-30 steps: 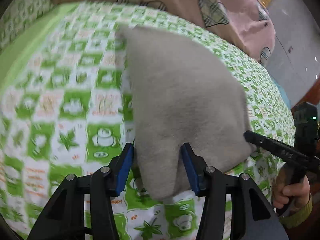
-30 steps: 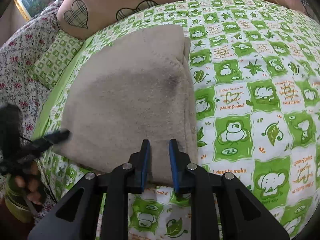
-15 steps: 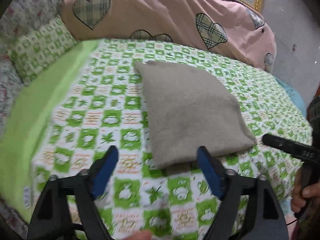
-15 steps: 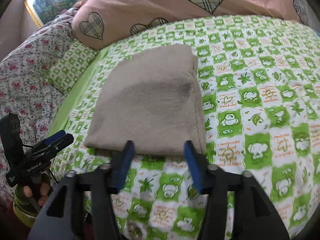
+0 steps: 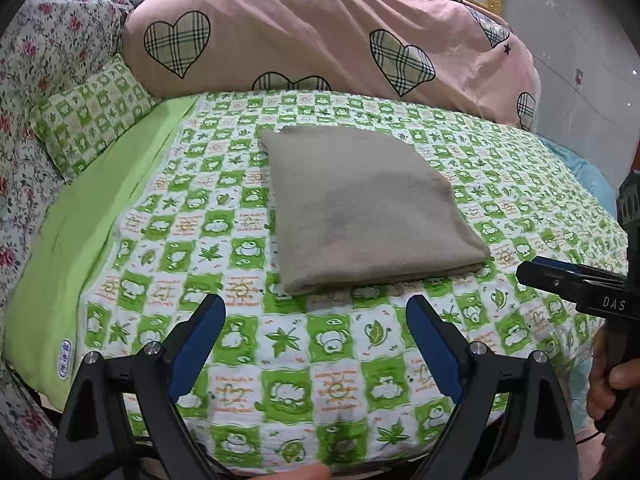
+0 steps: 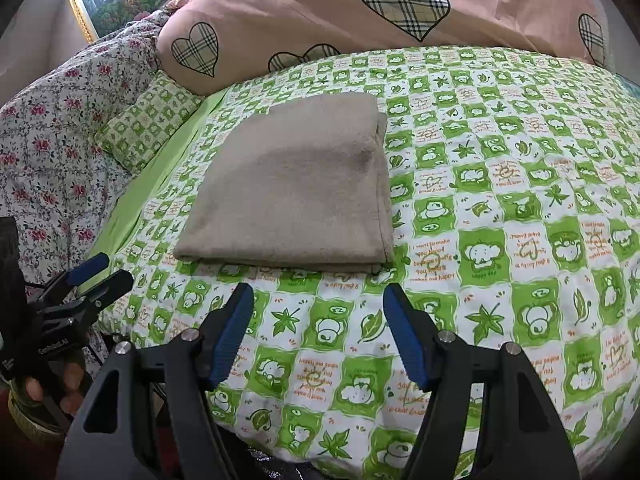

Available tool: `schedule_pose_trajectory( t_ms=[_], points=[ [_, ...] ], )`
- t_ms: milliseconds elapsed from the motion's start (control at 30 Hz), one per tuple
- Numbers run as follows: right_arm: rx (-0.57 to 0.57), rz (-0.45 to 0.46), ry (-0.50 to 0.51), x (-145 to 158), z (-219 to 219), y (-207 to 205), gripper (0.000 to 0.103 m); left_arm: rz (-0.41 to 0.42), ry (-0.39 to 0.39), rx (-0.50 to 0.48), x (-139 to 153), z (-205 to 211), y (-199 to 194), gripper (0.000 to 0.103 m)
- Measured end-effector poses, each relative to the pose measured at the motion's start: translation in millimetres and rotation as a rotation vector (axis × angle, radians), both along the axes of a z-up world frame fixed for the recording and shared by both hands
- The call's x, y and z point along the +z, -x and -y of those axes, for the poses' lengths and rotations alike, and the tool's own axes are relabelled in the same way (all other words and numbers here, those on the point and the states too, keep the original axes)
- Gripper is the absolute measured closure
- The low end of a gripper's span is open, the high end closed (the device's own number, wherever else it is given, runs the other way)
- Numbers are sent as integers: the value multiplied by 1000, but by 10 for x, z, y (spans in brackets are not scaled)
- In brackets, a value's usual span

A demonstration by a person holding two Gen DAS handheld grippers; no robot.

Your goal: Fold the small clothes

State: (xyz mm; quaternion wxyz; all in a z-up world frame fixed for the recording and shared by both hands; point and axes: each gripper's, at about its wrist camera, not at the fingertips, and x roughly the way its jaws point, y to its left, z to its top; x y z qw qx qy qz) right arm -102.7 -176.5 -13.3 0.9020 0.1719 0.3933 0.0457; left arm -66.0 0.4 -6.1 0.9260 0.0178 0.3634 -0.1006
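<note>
- Both grippers, left (image 5: 314, 340) and right (image 6: 318, 332), have let go and backed off; jaws wide, empty.
- Cloth (image 5: 360, 208) lies folded flat on the bed (image 5: 360, 360); folding looks finished.

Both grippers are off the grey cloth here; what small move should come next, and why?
Probably draw both grippers clear. The grey cloth lies flat as a neat folded rectangle on the green checked sheet, and the left gripper and right gripper are open, short of its near edge.
</note>
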Motion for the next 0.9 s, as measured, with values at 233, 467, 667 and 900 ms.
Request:
schedule_pose_trajectory(
  t_ms=[233, 467, 667, 900],
  points=[
    [-14, -2, -4, -45, 11, -4, 35, -27, -39, 14, -99, 86, -131, 11],
    [23, -8, 32, -10, -54, -206, 35, -83, -64, 24, -206, 136, -371, 11],
    [34, -32, 46, -17, -97, -440, 35, -99, -58, 29, -204, 164, -579, 11],
    [50, -53, 70, -40, -126, -674, 34, -91, -41, 51, -137, 135, -722, 11]
  ],
)
